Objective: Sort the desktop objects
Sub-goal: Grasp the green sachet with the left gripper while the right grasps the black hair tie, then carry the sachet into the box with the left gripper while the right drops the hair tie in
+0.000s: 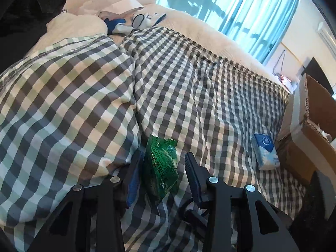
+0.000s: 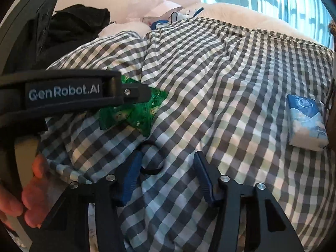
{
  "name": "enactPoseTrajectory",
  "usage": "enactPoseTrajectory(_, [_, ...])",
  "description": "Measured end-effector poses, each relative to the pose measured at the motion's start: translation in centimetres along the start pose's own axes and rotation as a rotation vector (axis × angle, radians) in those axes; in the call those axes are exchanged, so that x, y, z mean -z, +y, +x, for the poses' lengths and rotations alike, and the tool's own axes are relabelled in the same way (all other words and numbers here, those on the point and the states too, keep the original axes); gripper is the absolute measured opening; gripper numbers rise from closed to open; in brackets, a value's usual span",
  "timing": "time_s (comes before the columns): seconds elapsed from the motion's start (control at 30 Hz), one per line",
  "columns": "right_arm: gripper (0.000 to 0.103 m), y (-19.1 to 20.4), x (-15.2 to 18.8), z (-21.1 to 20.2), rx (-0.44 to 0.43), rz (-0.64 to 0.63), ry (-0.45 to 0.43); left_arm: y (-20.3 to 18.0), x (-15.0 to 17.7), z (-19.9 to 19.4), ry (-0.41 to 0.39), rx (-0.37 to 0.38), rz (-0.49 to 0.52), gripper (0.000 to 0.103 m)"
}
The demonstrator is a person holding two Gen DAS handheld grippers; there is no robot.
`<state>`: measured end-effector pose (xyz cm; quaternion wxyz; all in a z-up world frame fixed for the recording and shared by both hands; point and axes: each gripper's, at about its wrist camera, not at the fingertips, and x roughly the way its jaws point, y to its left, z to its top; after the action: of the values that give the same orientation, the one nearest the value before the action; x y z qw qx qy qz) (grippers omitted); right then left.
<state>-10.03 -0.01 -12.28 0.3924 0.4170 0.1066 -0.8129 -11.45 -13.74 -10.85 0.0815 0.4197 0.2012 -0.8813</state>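
The left gripper (image 1: 161,168) has its fingers narrowed around the green packet (image 1: 162,168), one pad against its left side, the other just beside its right; whether they truly clamp it I cannot tell. The right gripper (image 2: 166,168) stands half open over the checked bed cover (image 2: 231,73) with a small black ring (image 2: 151,158) between its fingers. Farther right, near the bed's edge, lies the blue tissue pack (image 2: 305,124), long axis running away, nearer the right hand.

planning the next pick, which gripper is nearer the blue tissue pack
Right, narrowly. The right gripper hovers over the checked blanket, with the tissue pack off to its right. The left gripper is further away, jaws around the green packet.
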Motion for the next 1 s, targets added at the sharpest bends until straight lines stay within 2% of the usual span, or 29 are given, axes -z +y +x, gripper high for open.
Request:
enactPoseTrajectory(0.03, [0.014, 0.1, 0.1, 0.0, 0.026, -0.008, 0.001, 0.0, 0.0, 0.0, 0.004, 0.009, 0.0, 0.045])
enactPoseTrajectory(0.07, [0.002, 0.1, 0.1, 0.0, 0.038, -0.009, -0.001, 0.1, 0.0, 0.0, 0.009, 0.014, 0.002, 0.045])
enactPoseTrajectory(0.17, [0.002, -0.5, 0.6, -0.8, 0.051, 0.014, -0.007, 0.2, 0.0, -0.1, 0.016, 0.046, 0.001, 0.052])
enactPoseTrajectory(0.23, [0.002, -1.1, 0.8, -1.8, 0.077, 0.027, -0.007, -0.2, 0.0, -0.2, 0.025, 0.104, 0.013, 0.075])
enactPoseTrajectory(0.3, [0.002, -1.8, 1.0, -2.9, 0.101, 0.04, -0.017, -0.9, 0.2, -0.3, 0.021, 0.136, 0.029, 0.087])
enactPoseTrajectory(0.4, [0.002, -2.8, 1.2, -5.1, 0.131, 0.064, -0.024, -2.2, 0.8, 0.2, 0.001, 0.084, 0.099, 0.088])
enactPoseTrajectory(0.47, [0.002, -3.4, 1.3, -6.5, 0.145, 0.085, -0.034, -2.7, 1.2, 0.4, 0.008, 0.054, 0.141, 0.075])
enactPoseTrajectory(0.5, [0.002, -3.5, 1.1, -6.8, 0.15, 0.093, -0.037, -2.5, 1.3, 0.8, 0.031, 0.044, 0.134, 0.053])
enactPoseTrajectory(0.53, [0.002, -3.7, 1.2, -7.4, 0.154, 0.101, -0.044, -2.1, 1.3, 1.0, 0.04, 0.021, 0.118, 0.034])
enactPoseTrajectory(0.57, [0.002, -3.8, 1.3, -7.9, 0.157, 0.108, -0.046, -1.5, 1.3, 1.1, 0.04, -0.009, 0.101, 0.031])
enactPoseTrajectory(0.67, [0.002, -4.0, 1.8, -9.1, 0.168, 0.113, -0.052, -0.5, 1.3, 0.6, 0.049, 0.045, 0.06, 0.029])
enactPoseTrajectory(0.8, [0.002, -3.6, 2.0, -10.6, 0.17, 0.104, -0.069, -1.2, 2.1, -0.4, 0.03, 0.013, 0.105, 0.028])
enactPoseTrajectory(1.0, [0.002, -3.2, 2.2, -14.1, 0.165, 0.104, -0.118, -1.9, 3.1, -3.1, -0.013, 0.082, 0.086, 0.028])
